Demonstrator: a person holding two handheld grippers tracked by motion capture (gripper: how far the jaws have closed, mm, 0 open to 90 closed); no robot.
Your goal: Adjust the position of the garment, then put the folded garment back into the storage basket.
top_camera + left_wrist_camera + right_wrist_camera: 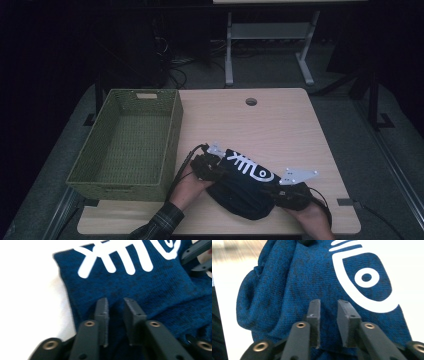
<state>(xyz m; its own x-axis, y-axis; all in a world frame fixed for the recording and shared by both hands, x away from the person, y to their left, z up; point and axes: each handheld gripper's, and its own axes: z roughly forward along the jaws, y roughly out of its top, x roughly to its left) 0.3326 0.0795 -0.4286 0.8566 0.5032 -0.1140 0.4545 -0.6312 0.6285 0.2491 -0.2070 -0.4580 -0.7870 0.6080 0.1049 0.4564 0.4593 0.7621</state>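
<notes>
Left gripper [115, 315] and right gripper [328, 315], jaws narrowly parted, each pinching a fold of the blue garment [245, 185] with white fish-skeleton print. Garment bunched on the near table [280, 125] edge, beside the green woven basket [127, 145].

One dark blue garment [245, 187] with a white fish-skeleton print lies on one wooden table [280, 125]. One green woven basket [131, 142] (nothing visible inside) sits beside it. Two grippers, left gripper [207, 162] and right gripper [292, 190], and two hands.
</notes>
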